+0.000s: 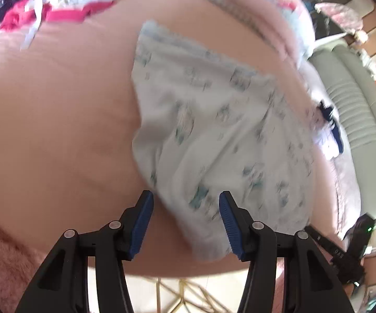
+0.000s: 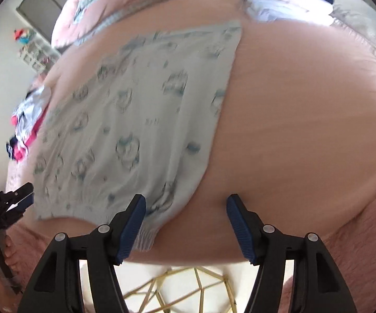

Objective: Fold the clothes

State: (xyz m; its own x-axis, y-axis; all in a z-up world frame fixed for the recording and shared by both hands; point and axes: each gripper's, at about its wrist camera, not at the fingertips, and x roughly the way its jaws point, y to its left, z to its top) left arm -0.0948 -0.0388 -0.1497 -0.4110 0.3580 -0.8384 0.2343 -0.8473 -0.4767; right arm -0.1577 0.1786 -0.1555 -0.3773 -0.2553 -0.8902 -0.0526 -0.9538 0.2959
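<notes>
Left gripper, jaws apart, holding nothing; the pale printed garment lies flat on the pink bed cover directly ahead, its near edge between the blue pads. Right gripper, jaws apart, empty; garment ahead and leftward, its hem at the left pad. Unfolded clothes pile far ahead-left of the left gripper.

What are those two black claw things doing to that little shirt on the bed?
A person is holding a gripper in each hand and folding clothes on a pink bed. Right now both grippers are open, with nothing held. A pale printed garment lies flat on the bed, and the left gripper and the right gripper are each at one near corner of it. A pile of pink, white and navy clothes waits further back.
</notes>
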